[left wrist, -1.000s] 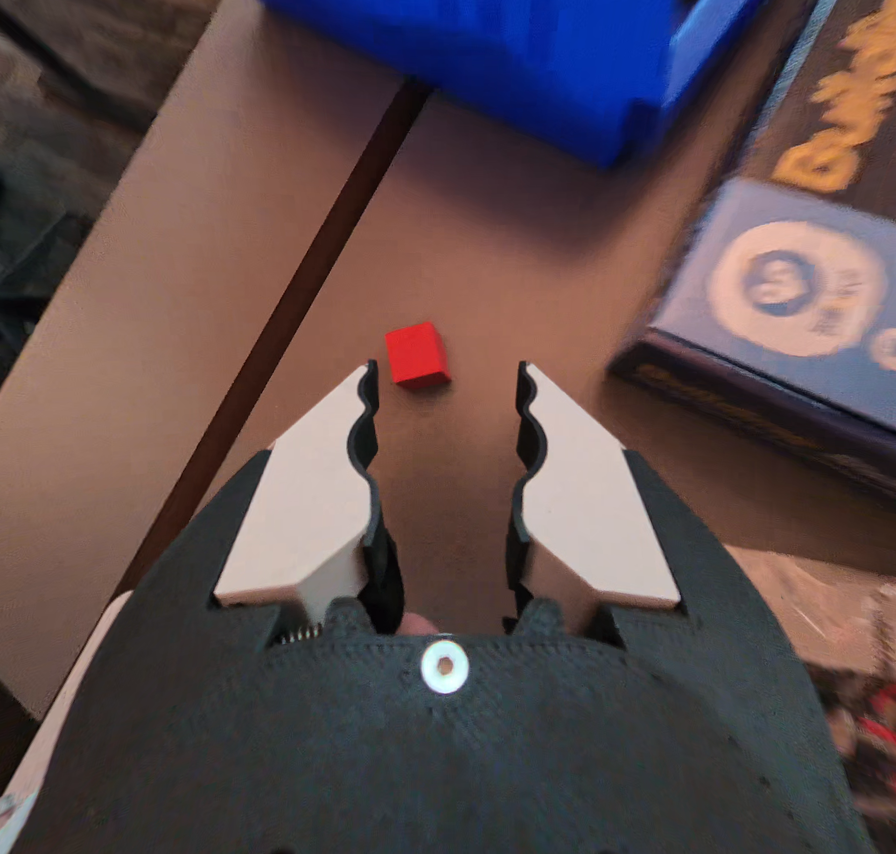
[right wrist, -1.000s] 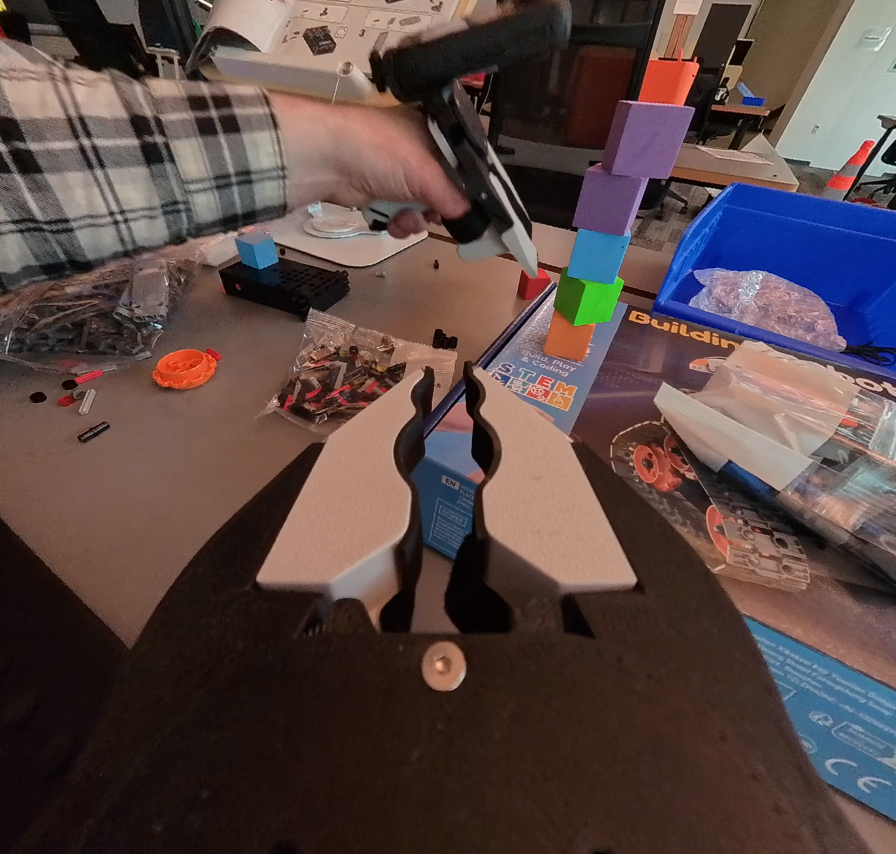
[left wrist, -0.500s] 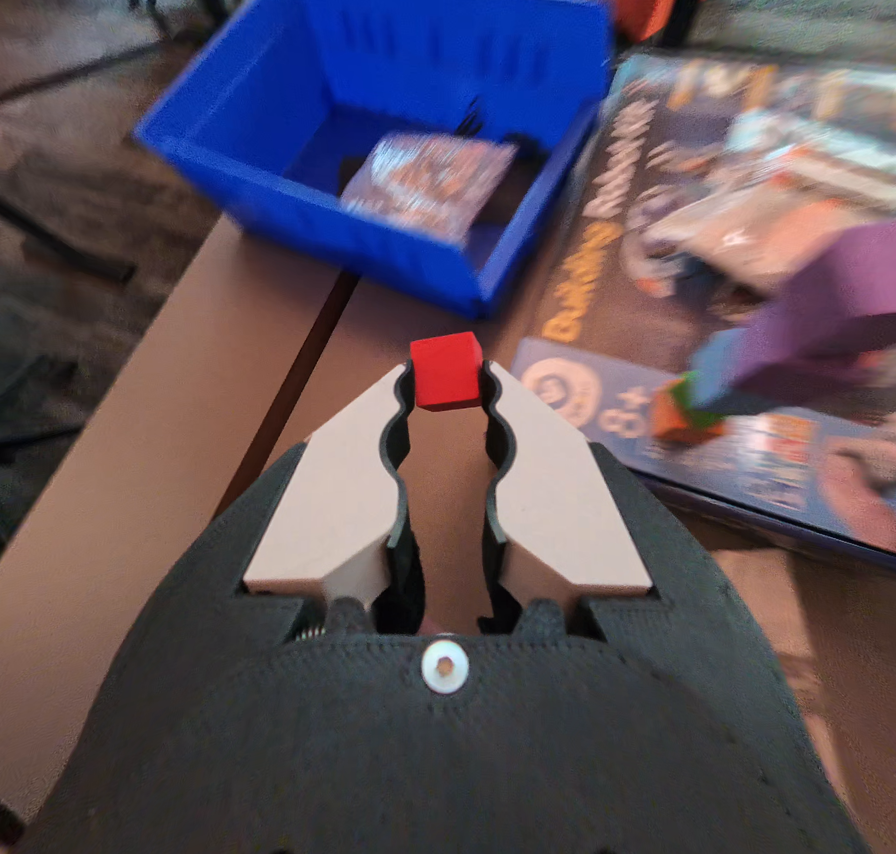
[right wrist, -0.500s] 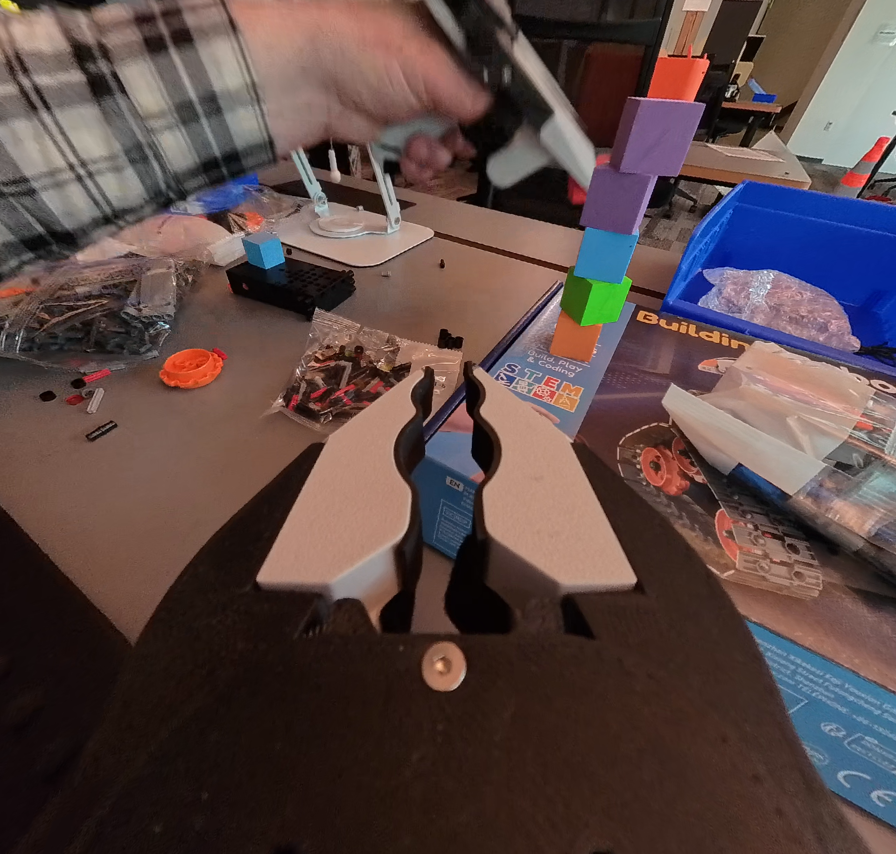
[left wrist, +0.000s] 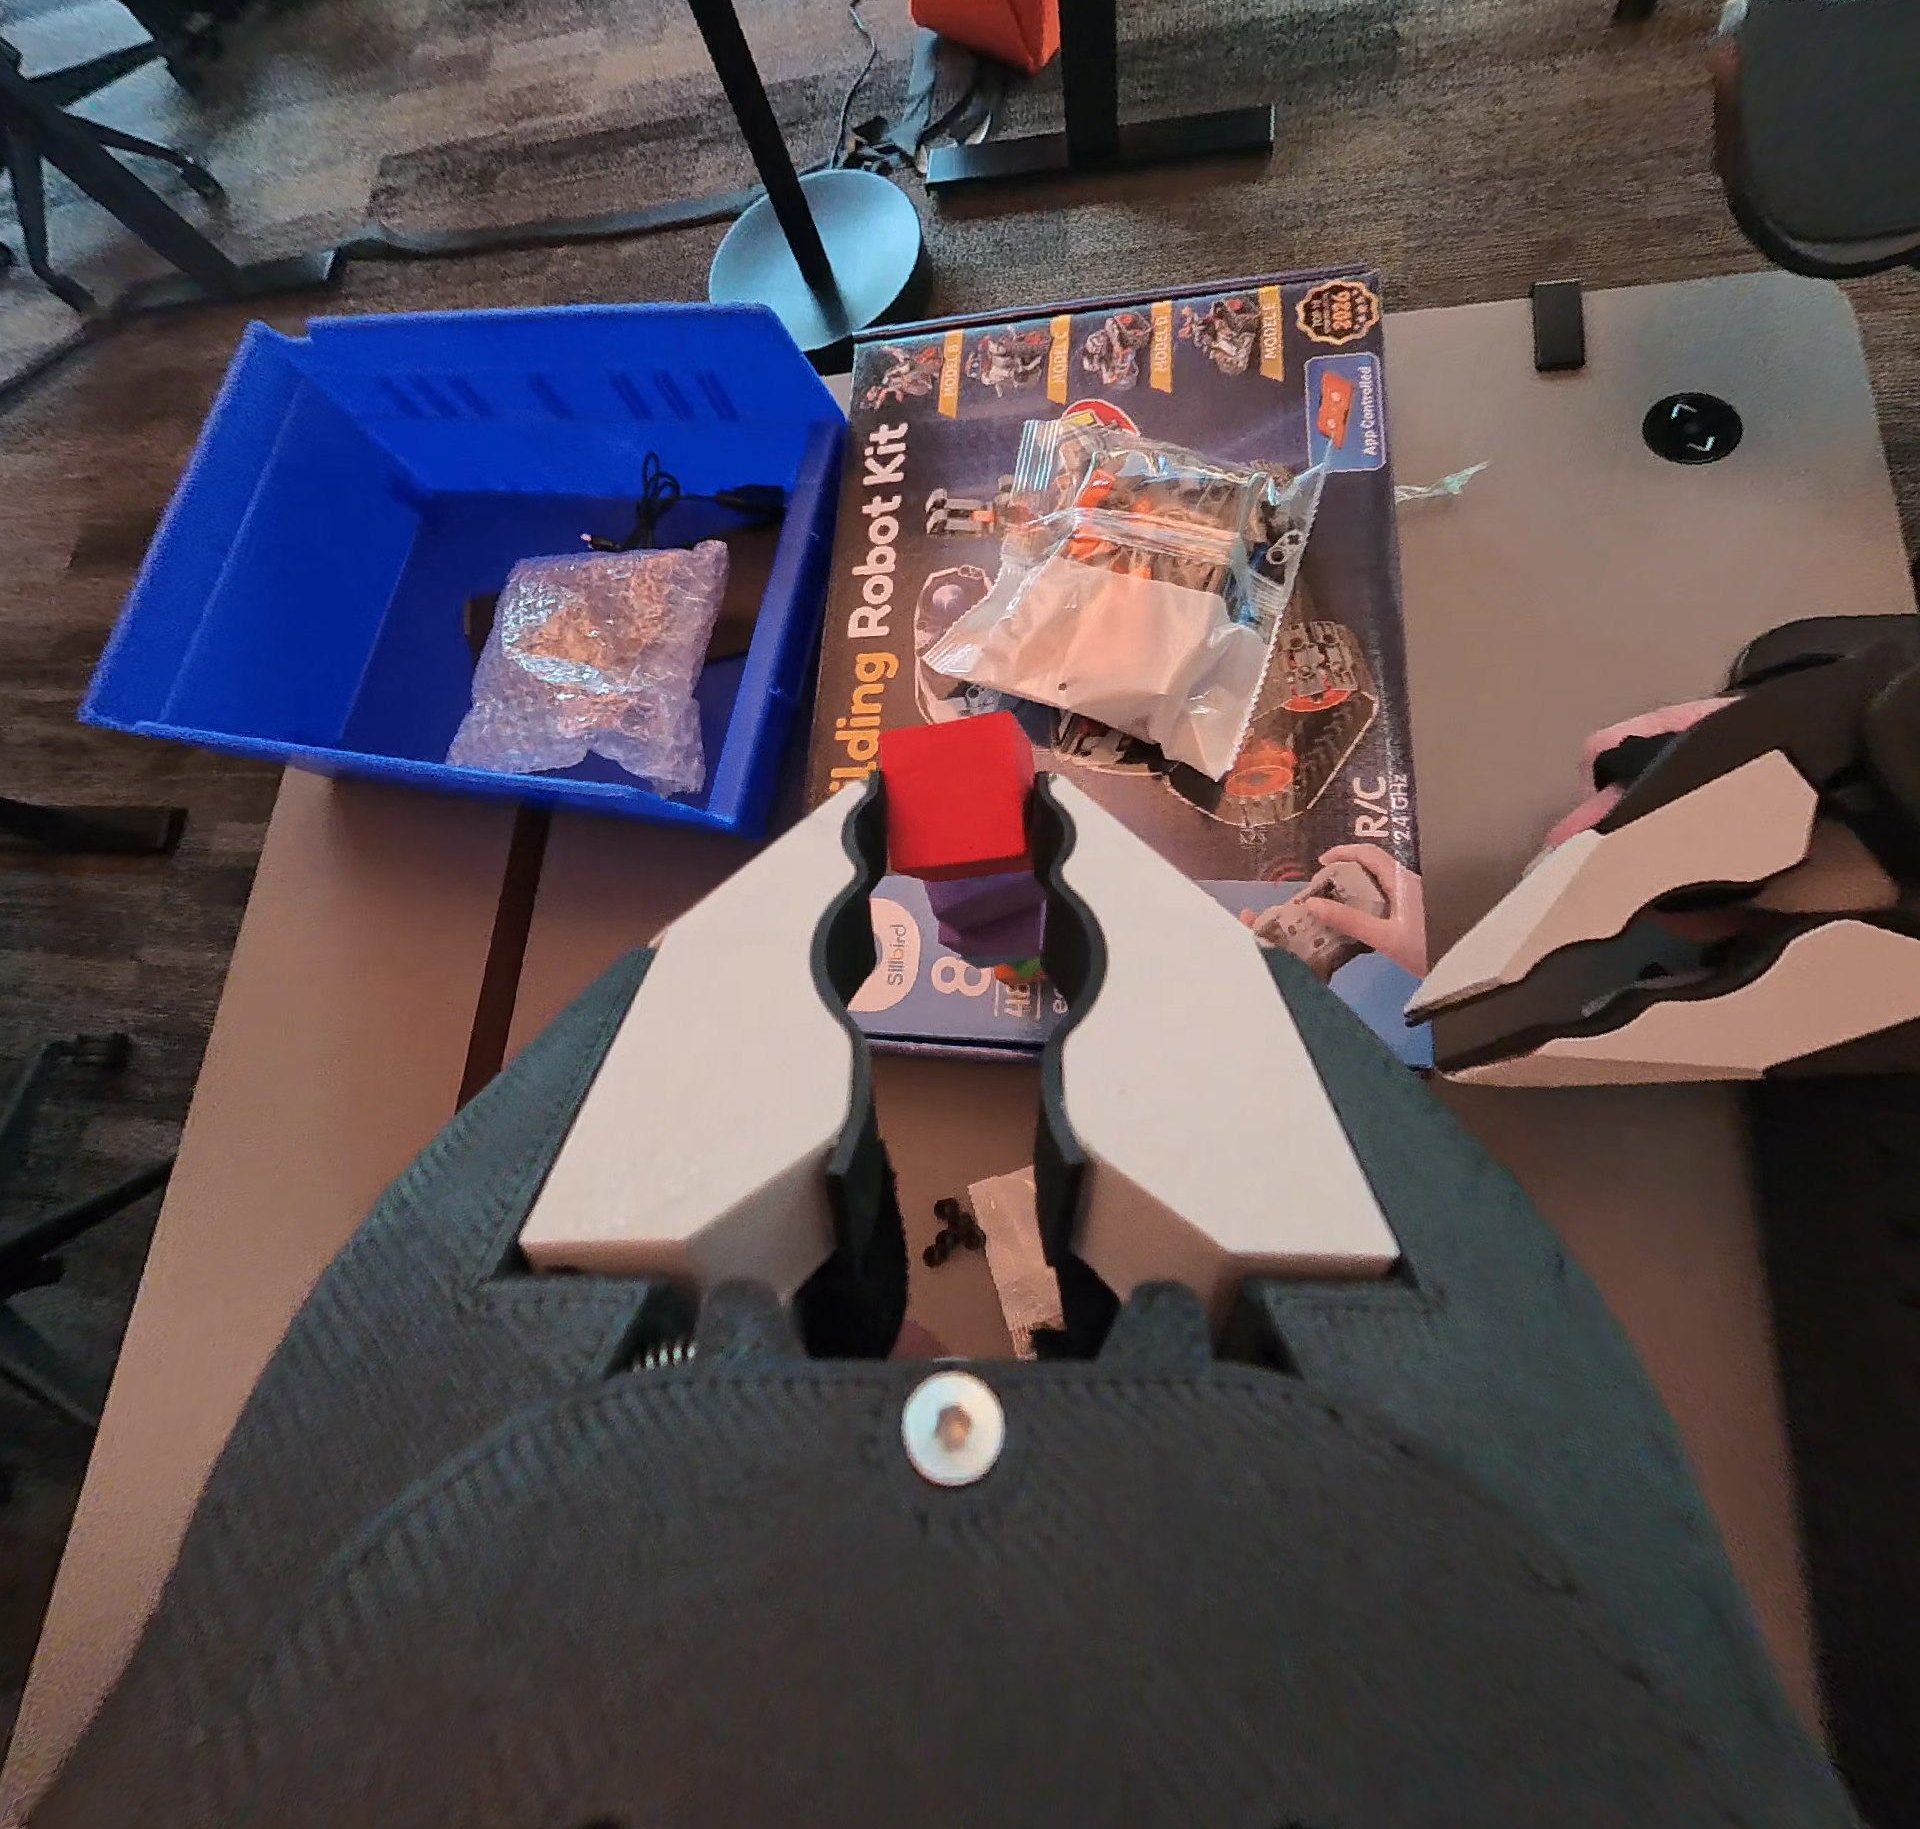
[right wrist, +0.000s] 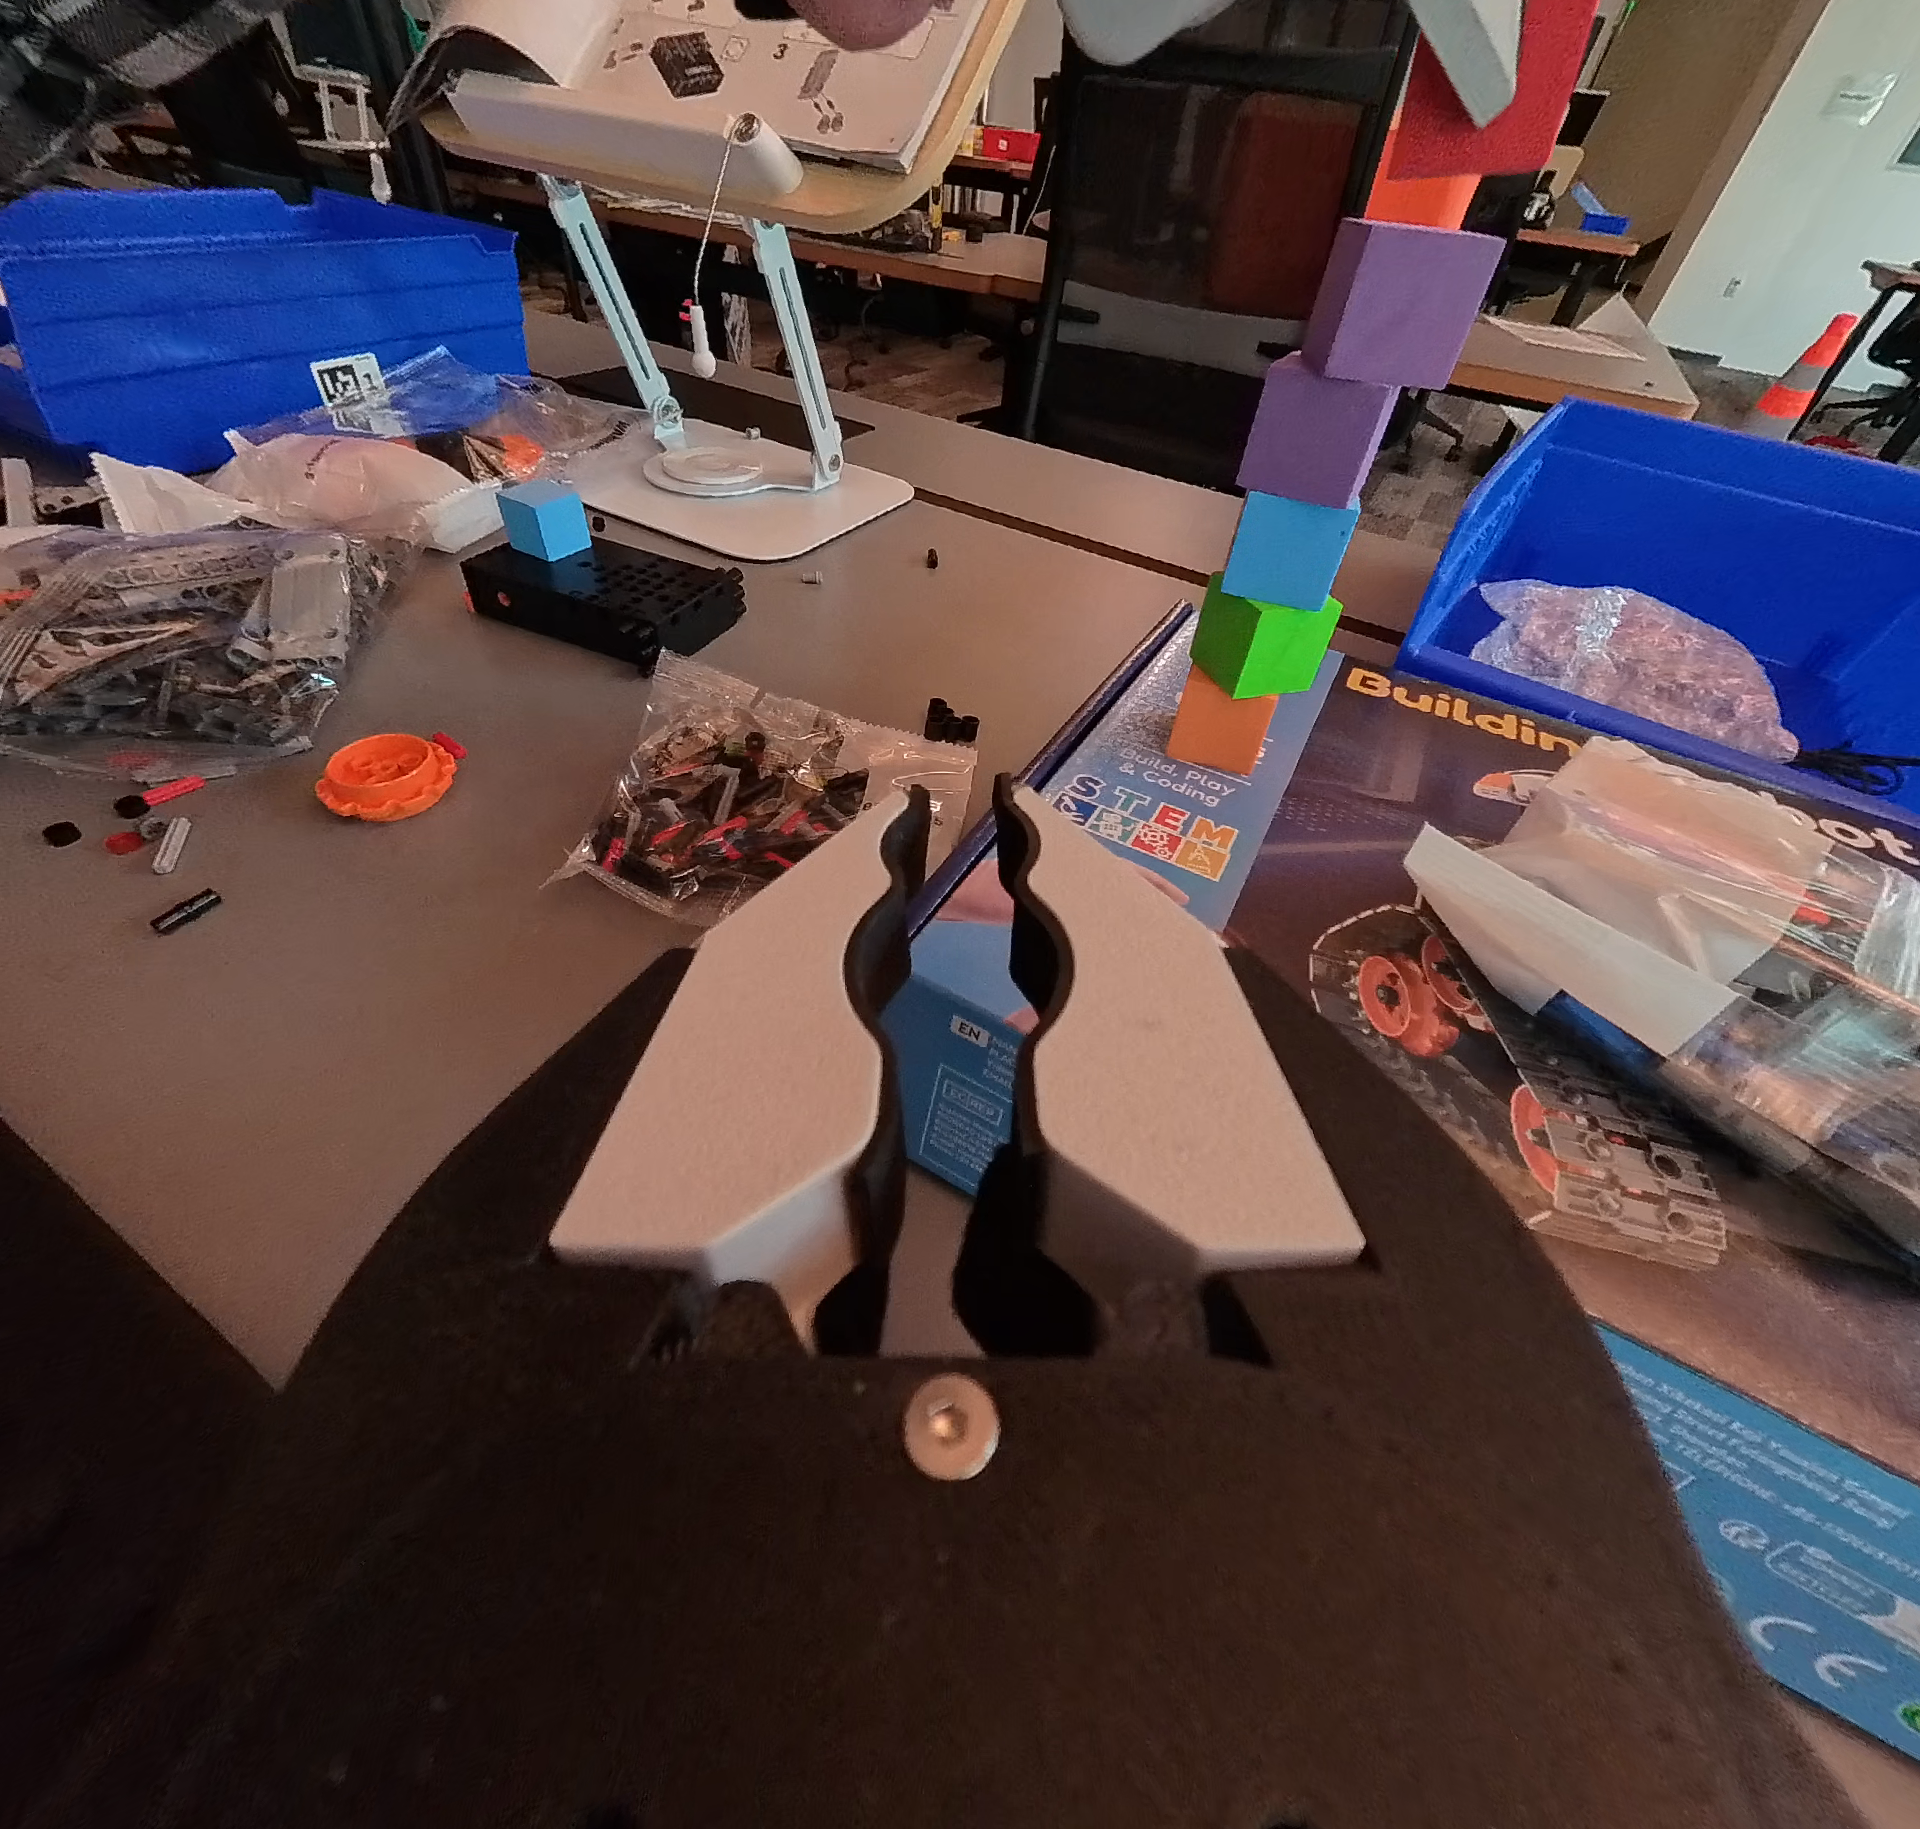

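1. While it is hanging high over the bench (left wrist: 343,948), the left hand-held gripper (left wrist: 954,800) is clamping a red cube (left wrist: 956,792) between its two fingertips.
2. In the left wrist view, the red cube is sitting directly above a tower of cubes; the purple cube (left wrist: 987,912) on top is showing just under it.
3. In the right wrist view, the red cube (right wrist: 1496,106) is hanging a little above the top purple cube (right wrist: 1397,299), and a small gap is showing between them.
4. The tower is standing on a dark printed box (right wrist: 1382,906), near its corner: an orange cube (right wrist: 1221,725) at the bottom, then a green cube (right wrist: 1262,641), a light blue cube (right wrist: 1288,548), and two purple cubes on top, each one a bit turned or shifted.
5. The right hand-held gripper (right wrist: 958,808) is holding nothing; its jaws are standing almost together with only a narrow slit between them, low over the near edge of the box.
6. A blue bin (left wrist: 312,532) is lying beside the box with a bubble-wrap packet (left wrist: 597,667) inside it.
7. A clear bag of parts (left wrist: 1132,595) is resting on the box.
8. Left of the box on the bench, a bag of small parts (right wrist: 738,803), an orange wheel (right wrist: 384,773) and a black block (right wrist: 613,595) carrying another blue cube (right wrist: 542,522) are lying.
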Demonstrator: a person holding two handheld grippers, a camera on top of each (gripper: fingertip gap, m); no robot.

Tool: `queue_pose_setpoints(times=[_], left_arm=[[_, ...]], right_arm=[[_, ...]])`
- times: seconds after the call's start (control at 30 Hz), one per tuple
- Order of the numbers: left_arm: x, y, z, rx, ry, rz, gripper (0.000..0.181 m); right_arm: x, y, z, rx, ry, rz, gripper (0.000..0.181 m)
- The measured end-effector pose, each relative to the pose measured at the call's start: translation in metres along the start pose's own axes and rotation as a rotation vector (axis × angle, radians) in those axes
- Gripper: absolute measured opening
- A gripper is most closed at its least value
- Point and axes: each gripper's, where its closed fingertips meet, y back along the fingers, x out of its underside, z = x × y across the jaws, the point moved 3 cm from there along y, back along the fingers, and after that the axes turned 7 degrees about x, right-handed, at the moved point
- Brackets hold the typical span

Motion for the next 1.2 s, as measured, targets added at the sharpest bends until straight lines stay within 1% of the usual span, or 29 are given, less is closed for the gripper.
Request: queue_pose_setpoints(times=[0.13,0.3,0.4,0.6,0.73,0.87,1.0,1.03,1.13,1.2], left_arm=[[0.005,-0.006,0.001,-0.024,0.003,0.022,0.031],[0.009,-0.003,0.0,-0.037,0.01,0.013,0.038],[0.009,-0.002,0.001,-0.074,-0.017,0.011,0.027],[0.008,0.003,0.002,-0.084,-0.014,-0.011,0.027],[0.014,0.001,0.001,-0.069,-0.007,0.017,0.028],[0.018,0.0,0.001,-0.082,0.006,0.019,0.043],[0.019,0.014,0.001,-0.118,0.021,-0.027,0.054],[0.021,0.02,0.001,-0.136,0.021,-0.037,0.054],[0.034,0.036,-0.003,-0.187,0.026,-0.037,0.054],[0.047,0.045,-0.009,-0.214,0.032,-0.025,0.052]], right_arm=[[0.0,0.0,-0.001,-0.002,-0.006,-0.005,0.011],[0.0,0.0,-0.003,-0.01,-0.014,-0.012,0.011],[0.0,0.0,-0.003,-0.013,-0.015,-0.013,0.011],[0.001,0.0,-0.005,-0.011,-0.016,-0.016,0.011],[0.001,-0.001,-0.005,-0.011,-0.013,-0.013,0.011],[0.002,-0.001,-0.006,-0.009,-0.008,-0.01,0.011],[0.004,-0.002,-0.006,-0.01,-0.009,0.0,0.012],[0.005,-0.002,-0.006,-0.011,-0.009,0.004,0.012],[0.004,-0.001,-0.009,0.005,-0.013,0.001,0.012],[0.002,0.002,-0.016,0.043,-0.035,-0.015,0.012]])
